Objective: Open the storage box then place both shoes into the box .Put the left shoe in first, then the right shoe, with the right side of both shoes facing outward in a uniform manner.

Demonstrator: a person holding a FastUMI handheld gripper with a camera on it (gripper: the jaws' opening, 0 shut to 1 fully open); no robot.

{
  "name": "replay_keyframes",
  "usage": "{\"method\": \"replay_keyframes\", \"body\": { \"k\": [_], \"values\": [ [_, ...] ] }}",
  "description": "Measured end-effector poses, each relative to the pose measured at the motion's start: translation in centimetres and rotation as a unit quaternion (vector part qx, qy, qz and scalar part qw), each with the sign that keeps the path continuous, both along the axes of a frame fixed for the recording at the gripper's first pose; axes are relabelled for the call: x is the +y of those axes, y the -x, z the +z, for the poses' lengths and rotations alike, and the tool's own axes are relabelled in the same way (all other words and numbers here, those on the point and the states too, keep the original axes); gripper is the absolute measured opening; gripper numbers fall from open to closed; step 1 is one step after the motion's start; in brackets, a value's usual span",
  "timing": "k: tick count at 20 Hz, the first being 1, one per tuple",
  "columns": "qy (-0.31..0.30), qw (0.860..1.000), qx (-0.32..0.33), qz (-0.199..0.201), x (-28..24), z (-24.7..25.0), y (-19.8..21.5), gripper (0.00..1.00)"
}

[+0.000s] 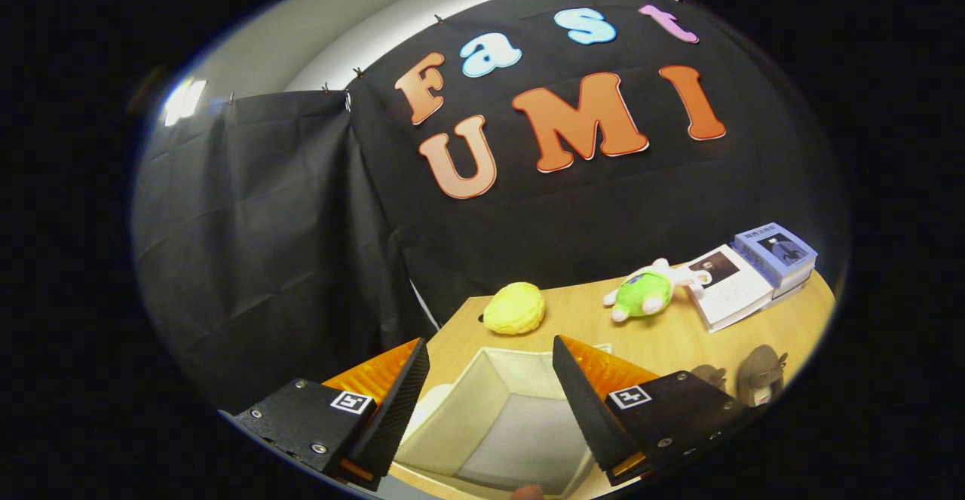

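While the gripper (490, 394) hovers with fingers spread and empty | open white storage box (501, 417) lies directly below, between the fingers | grey shoes (760, 375) sit beyond the right finger on the table (663, 334).

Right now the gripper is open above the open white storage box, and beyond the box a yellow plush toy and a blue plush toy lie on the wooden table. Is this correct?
Almost. The gripper view shows the gripper open above the open white storage box, with a yellow plush toy beyond it on the wooden table. But the second plush toy is green, not blue.
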State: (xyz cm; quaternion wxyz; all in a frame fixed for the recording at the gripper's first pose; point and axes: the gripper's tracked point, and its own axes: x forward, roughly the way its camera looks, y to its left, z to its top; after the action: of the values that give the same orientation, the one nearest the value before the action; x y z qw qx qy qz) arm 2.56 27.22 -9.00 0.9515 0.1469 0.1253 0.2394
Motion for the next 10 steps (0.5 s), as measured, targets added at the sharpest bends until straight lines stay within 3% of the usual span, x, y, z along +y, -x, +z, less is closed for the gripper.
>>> {"method": "replay_keyframes", "body": {
  "k": [5, 10],
  "values": [
    [0.049, 0.997, -0.024, -0.055, -9.0, -2.5, 0.4, 0.98],
    [0.121, 0.985, -0.038, -0.122, -16.3, -6.8, 0.2, 0.98]
  ]
}}
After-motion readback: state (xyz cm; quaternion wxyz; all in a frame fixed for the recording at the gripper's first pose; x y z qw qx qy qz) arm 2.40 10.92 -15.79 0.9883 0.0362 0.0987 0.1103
